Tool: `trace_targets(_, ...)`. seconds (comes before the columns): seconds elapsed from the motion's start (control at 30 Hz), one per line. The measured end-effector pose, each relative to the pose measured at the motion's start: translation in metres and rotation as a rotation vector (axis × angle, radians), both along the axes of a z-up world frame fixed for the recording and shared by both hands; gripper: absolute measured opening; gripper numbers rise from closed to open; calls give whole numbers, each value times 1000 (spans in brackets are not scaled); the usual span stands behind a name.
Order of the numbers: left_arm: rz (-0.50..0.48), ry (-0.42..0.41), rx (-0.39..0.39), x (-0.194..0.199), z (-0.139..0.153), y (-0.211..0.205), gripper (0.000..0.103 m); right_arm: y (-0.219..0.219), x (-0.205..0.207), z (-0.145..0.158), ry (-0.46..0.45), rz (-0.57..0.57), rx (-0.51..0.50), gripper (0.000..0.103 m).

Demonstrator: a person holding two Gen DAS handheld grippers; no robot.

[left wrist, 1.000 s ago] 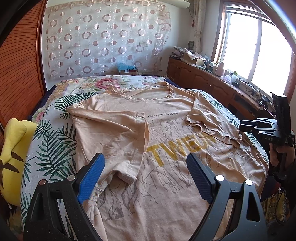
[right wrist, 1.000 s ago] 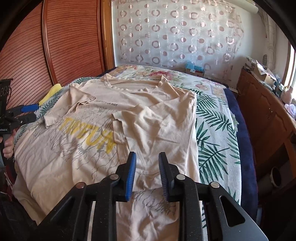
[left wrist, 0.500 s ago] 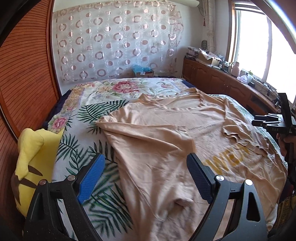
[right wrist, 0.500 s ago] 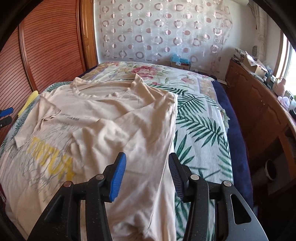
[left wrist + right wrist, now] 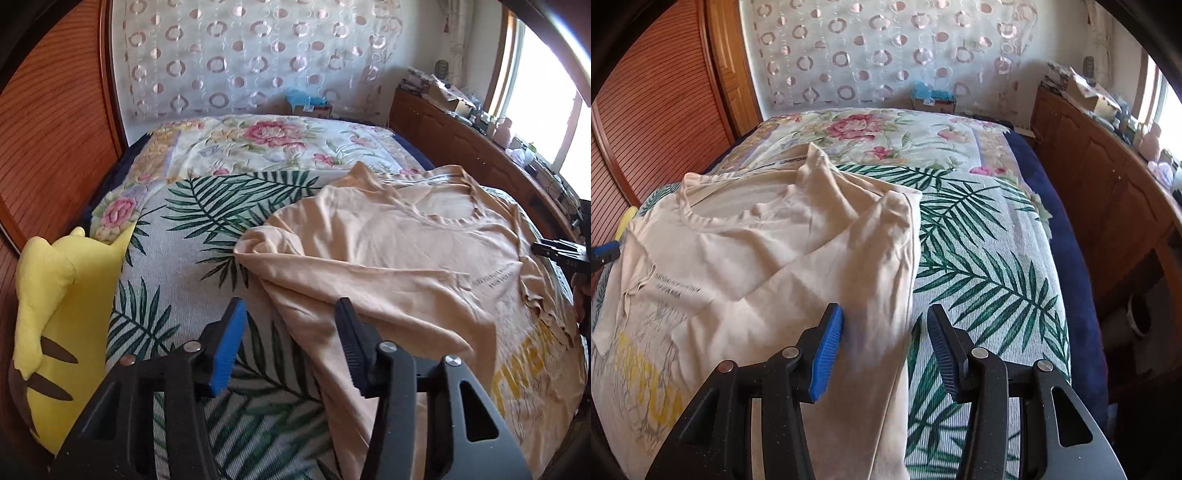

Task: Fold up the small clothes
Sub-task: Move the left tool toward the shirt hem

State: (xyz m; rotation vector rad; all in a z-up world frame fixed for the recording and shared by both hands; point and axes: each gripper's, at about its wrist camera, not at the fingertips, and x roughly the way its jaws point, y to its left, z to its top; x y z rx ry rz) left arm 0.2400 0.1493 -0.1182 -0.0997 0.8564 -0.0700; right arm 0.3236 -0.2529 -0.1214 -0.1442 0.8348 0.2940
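A peach T-shirt (image 5: 388, 258) with yellow lettering lies flat on the bed, both sleeves folded in over its chest. My left gripper (image 5: 290, 310) hangs over the shirt's left folded edge. Its jaws are closing, with that edge between them and the pads not pressing on it. Over the shirt's (image 5: 757, 258) right folded edge my right gripper (image 5: 884, 312) stands open, the cloth's border under the gap. Each gripper shows at the rim of the other's view: the right gripper (image 5: 557, 251) and the left gripper (image 5: 604, 253).
The bed carries a leaf-and-flower bedspread (image 5: 177, 280). A yellow plush toy (image 5: 55, 295) lies at its left edge by a slatted wooden door (image 5: 657, 110). A wooden cabinet (image 5: 1108, 192) with clutter runs along the right, under a window. A small box (image 5: 934, 98) sits at the bed's head.
Both grippers have moved outward, from over the middle of the shirt to its side edges. The left jaws have narrowed from wide open. The right jaws have widened from nearly shut.
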Motion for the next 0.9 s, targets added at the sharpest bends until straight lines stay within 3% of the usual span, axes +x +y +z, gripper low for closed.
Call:
trace_targets(0.07, -1, 18, -1, 8, -4, 2, 36, -2, 4, 0, -5, -12, 9, 49)
trace_targets(0.13, -14, 24, -10, 15, -4, 2, 32, -4, 9, 0, -7, -18, 10, 49)
trace_targets(0.17, -15, 26, -17, 18, -3, 3, 25, -3, 9, 0, -11, -18, 3, 49)
trace_targets(0.3, -13, 27, -23, 30, 3, 6, 19, 3, 10, -3, -33, -8, -28, 50)
trace_targets(0.37, -24, 32, -9, 37, 5, 4, 10, 3, 8, -5, -44, -9, -20, 50)
trace_targets(0.43, -39, 29, 26, 42, 9, -1, 7, 2, 6, -6, -61, -14, -18, 50)
trace_targets(0.6, -11, -36, 66, 46, 31, -6, 7, 1, 5, -7, -62, -11, -23, 50)
trace_targets(0.7, 8, -32, 75, 49, 37, -2, 7, 2, 5, -7, -62, -11, -22, 50)
trace_targets(0.8, -2, -8, 52, 49, 37, 1, 21, 1, 5, -7, -66, -13, -22, 51)
trace_targets(0.87, 0, -10, 62, 46, 37, 1, 42, 2, 5, -7, -65, -9, -23, 53)
trace_targets(0.9, -4, -13, 58, 45, 37, 2, 45, 2, 5, -7, -65, -6, -23, 54)
